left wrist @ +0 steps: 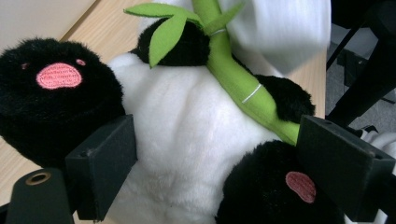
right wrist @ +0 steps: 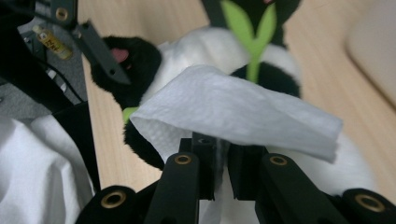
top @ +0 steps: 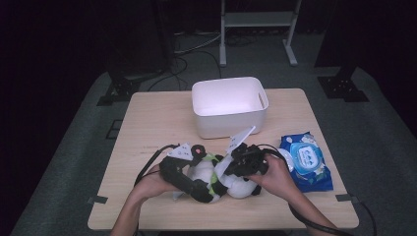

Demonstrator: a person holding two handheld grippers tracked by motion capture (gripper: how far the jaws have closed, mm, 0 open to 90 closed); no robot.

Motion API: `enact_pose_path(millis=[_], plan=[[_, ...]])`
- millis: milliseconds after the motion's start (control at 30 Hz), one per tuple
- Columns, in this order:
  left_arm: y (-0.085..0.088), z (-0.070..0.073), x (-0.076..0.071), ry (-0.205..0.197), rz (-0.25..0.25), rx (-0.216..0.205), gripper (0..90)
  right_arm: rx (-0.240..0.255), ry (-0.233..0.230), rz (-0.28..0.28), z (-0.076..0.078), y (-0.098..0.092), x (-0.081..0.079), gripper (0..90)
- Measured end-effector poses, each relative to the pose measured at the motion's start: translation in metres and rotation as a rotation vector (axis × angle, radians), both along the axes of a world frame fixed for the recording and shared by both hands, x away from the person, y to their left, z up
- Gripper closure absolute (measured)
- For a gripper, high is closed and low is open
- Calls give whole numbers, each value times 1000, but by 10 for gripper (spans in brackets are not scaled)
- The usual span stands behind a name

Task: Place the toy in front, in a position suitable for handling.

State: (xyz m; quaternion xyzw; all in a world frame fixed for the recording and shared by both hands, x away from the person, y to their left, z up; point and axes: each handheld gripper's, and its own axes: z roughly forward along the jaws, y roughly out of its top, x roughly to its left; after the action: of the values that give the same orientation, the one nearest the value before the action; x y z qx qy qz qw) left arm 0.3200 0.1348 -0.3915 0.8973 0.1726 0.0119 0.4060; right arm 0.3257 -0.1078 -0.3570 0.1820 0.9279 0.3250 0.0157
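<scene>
Your right claw (right wrist: 223, 170) is pinched together on a white wet wipe (right wrist: 243, 112), which drapes over the plush panda (left wrist: 187, 135) just beyond it. Your left claw (left wrist: 217, 161) stands wide around the panda's white belly — jaws against the plush, holding it near the desk's (top: 147, 123) front edge. Behind sits a white bin (top: 230, 105); to the right, a wipes pack (top: 306, 160).

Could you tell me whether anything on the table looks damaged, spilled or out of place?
Nothing stands out: the plush panda lies intact, the white wipe looks clean, the white bin stands upright, and the wipes pack lies flat.
</scene>
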Motion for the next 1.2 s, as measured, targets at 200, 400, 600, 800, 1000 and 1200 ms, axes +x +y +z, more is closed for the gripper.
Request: enact_pose_path(millis=[200,400,600,800,1000,1200], plan=[[-1,0,-1,-2,-2,7,116,14,-21,-53,14,-14,15,814],[-1,1,-2,-9,-14,23,116,3,12,-146,9,-38,35,812],[-1,3,-2,-1,-24,10,118,16,83,-155,-9,-50,40,813],[0,12,-5,-17,-31,11,120,38,89,-136,-12,-55,28,811],[7,21,-6,-29,-21,-2,121,40,77,-116,-11,-55,18,811],[17,28,7,-23,11,-16,122,38,68,-110,-10,-54,16,810]])
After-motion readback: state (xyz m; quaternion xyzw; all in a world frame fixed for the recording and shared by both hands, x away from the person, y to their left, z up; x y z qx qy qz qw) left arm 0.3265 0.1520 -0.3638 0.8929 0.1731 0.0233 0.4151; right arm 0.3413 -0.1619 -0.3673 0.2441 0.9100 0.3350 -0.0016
